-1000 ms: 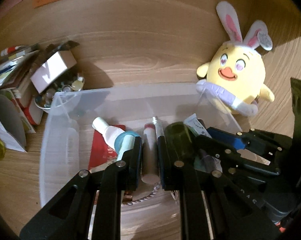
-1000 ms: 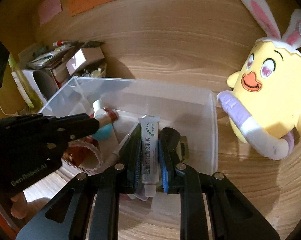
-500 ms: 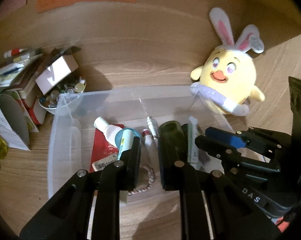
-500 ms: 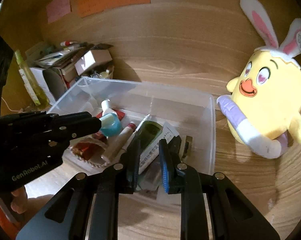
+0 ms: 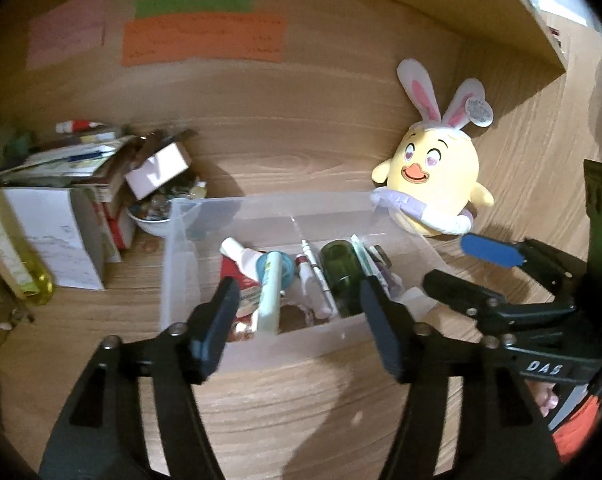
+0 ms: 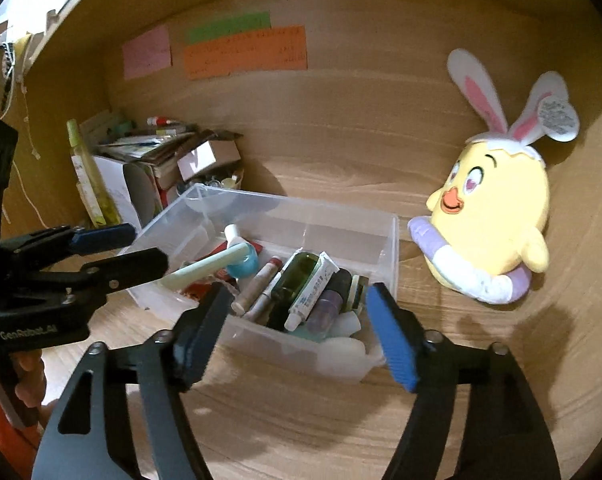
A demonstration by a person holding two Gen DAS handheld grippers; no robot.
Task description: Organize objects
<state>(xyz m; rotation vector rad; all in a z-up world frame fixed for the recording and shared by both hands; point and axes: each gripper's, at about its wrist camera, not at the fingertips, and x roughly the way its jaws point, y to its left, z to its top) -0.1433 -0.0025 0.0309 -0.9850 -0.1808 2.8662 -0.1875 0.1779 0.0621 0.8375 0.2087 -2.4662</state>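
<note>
The bin (image 6: 385, 240) is clear, glossy plastic. The desk (image 6: 301, 432) is matt wood grain. The chick toy (image 6: 497, 216) is soft plush cloth. The notes (image 6: 245, 52) are matt paper.
</note>
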